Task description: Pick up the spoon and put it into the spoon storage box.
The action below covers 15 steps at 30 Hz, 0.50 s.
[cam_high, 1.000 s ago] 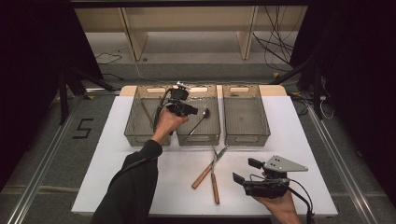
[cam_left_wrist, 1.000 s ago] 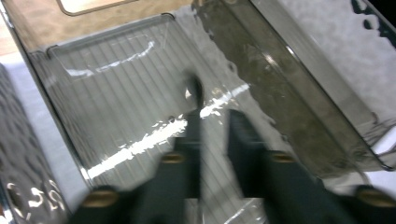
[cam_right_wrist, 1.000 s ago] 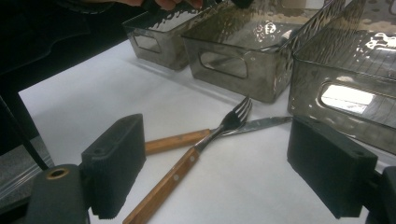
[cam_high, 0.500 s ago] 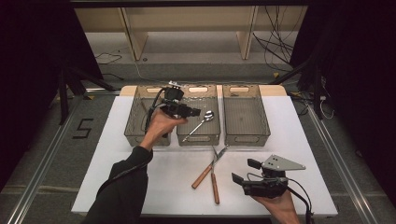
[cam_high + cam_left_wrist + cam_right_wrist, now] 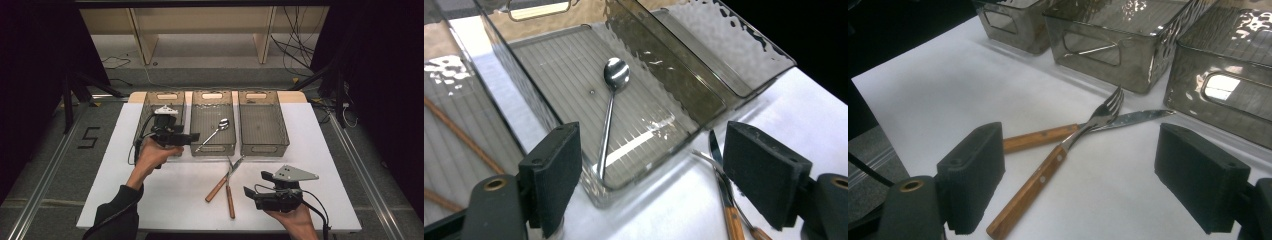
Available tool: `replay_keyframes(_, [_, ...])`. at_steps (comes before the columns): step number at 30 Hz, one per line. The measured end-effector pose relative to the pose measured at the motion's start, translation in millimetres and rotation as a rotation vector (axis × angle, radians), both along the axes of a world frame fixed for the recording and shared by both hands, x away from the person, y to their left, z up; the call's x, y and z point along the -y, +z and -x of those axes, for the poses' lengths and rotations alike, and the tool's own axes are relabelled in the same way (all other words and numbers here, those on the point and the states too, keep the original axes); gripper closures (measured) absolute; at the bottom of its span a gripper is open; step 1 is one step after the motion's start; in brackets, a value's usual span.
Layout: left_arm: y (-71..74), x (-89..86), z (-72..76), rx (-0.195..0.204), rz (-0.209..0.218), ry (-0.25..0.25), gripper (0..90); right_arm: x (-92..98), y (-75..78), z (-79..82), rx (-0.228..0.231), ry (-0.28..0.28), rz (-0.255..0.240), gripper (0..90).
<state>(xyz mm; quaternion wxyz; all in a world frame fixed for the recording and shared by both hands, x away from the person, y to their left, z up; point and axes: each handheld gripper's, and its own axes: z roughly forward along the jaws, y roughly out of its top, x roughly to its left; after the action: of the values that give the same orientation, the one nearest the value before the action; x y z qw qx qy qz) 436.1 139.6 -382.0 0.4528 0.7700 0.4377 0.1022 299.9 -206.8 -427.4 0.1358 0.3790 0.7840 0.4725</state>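
High view: the fork [image 5: 226, 174] and knife [image 5: 230, 190] lie crossed on the table at ten o'clock of the right gripper [image 5: 254, 192], the nearer one, whose jaws stand apart and empty. Left gripper view: the left gripper [image 5: 651, 175], its jaws just opened and empty, faces the spoon [image 5: 609, 107] in the middle bin [image 5: 704, 95] at twelve o'clock. Right gripper view: fork handle [image 5: 1025, 192] runs toward seven o'clock.

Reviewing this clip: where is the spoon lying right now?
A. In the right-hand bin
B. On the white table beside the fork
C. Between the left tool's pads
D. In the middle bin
D. The spoon lies in the middle bin, its handle tip propped against the near wall, with the open left tool apart from it.
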Motion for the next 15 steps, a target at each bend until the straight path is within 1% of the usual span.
replay_keyframes(3, [-4.8, -7.1, 12.7, 0.008, 0.015, -0.004, 23.0, -3.3, 0.7, -0.3, -0.007, 0.002, 0.01, 20.7])
replay_keyframes(5, [-9.6, -11.5, 21.6, 0.011, 0.006, -0.011, 22.4, -5.0, 0.4, -0.9, -0.014, 0.006, 0.017, 20.9])
replay_keyframes(6, [-11.8, -13.7, 25.3, 0.01, 0.009, -0.01, 22.4, -5.9, -0.1, -1.6, -0.017, 0.007, 0.019, 20.9])
replay_keyframes(11, [-23.1, -24.0, 42.5, 0.014, 0.015, -0.007, 21.8, -10.1, -2.4, -4.6, -0.034, 0.014, 0.027, 20.9])
replay_keyframes(13, [-28.2, -27.9, 48.7, 0.011, 0.017, -0.013, 21.6, -12.4, -3.1, -5.4, -0.042, 0.017, 0.031, 20.9])
replay_keyframes(15, [-32.7, -31.7, 54.7, 0.021, 0.029, -0.014, 21.2, -13.7, -3.6, -5.7, -0.046, 0.019, 0.035, 20.9])
